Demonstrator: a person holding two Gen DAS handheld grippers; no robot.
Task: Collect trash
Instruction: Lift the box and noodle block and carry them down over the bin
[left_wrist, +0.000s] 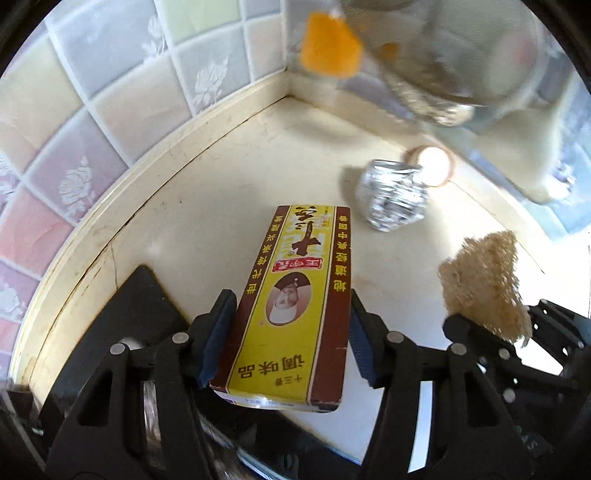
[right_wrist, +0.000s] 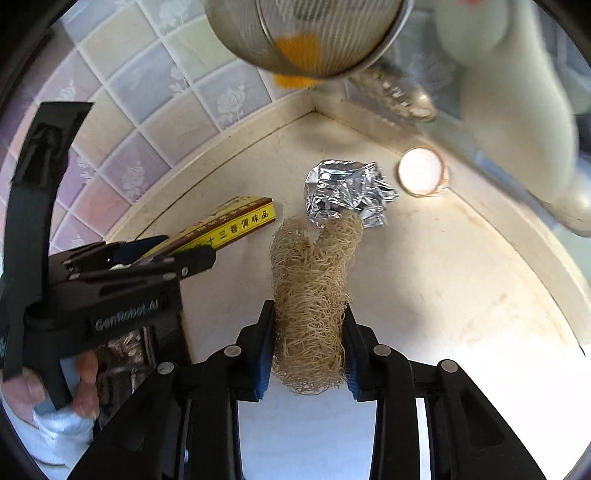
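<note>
My left gripper (left_wrist: 290, 332) is shut on a yellow and brown seasoning box (left_wrist: 299, 310), held above the cream counter; the box also shows in the right wrist view (right_wrist: 236, 223) with the left gripper (right_wrist: 177, 258) around it. My right gripper (right_wrist: 308, 347) is shut on a tan loofah scrubber (right_wrist: 312, 295), which also shows in the left wrist view (left_wrist: 484, 284). A crumpled foil ball (left_wrist: 393, 195) lies on the counter ahead, also in the right wrist view (right_wrist: 347, 192). A small round white cap (right_wrist: 421, 175) lies beside it near the right wall.
The cream counter (right_wrist: 443, 277) ends in a tiled wall corner (left_wrist: 288, 88). A metal mesh strainer (right_wrist: 314, 33) with an orange tag hangs overhead. A white bottle (right_wrist: 517, 110) leans at the right wall.
</note>
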